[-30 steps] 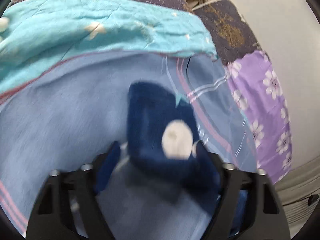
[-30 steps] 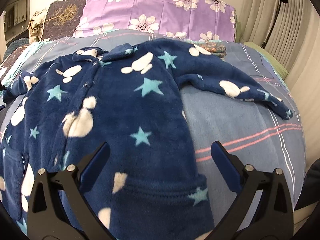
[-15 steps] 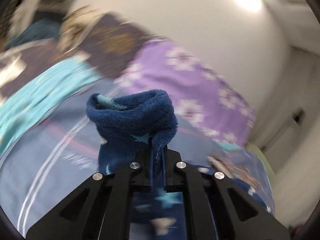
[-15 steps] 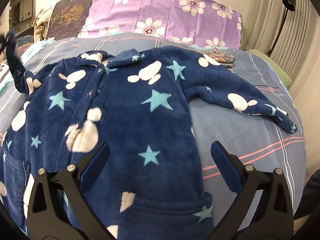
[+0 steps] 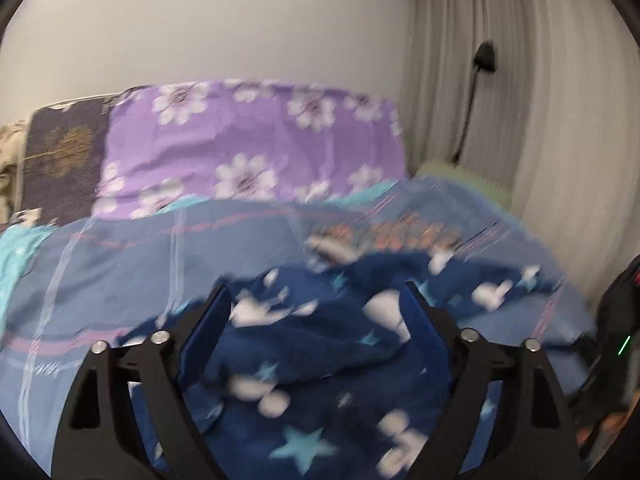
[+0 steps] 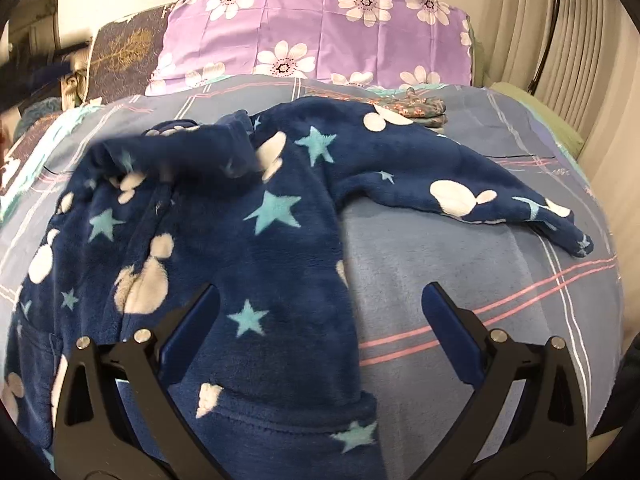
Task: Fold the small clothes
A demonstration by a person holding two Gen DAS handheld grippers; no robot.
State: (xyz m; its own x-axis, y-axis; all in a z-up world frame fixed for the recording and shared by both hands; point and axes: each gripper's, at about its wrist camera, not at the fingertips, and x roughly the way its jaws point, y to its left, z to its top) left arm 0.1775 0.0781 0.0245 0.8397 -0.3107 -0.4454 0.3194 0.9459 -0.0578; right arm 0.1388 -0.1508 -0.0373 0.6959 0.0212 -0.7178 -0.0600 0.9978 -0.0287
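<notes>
Right wrist: fleece robe (image 6: 280, 216) hem-side blanket (image 6: 440, 264) bare.

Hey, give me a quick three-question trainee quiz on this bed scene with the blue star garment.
1. True or false: the right claw grips the fleece garment.
2. Which sleeve lies folded across the chest: A, picture-left sleeve; B, picture-right sleeve?
3. What pattern covers the purple pillow?

Key: 1 false, it stands open above the fabric. 2 A. 3 white flowers.
</notes>
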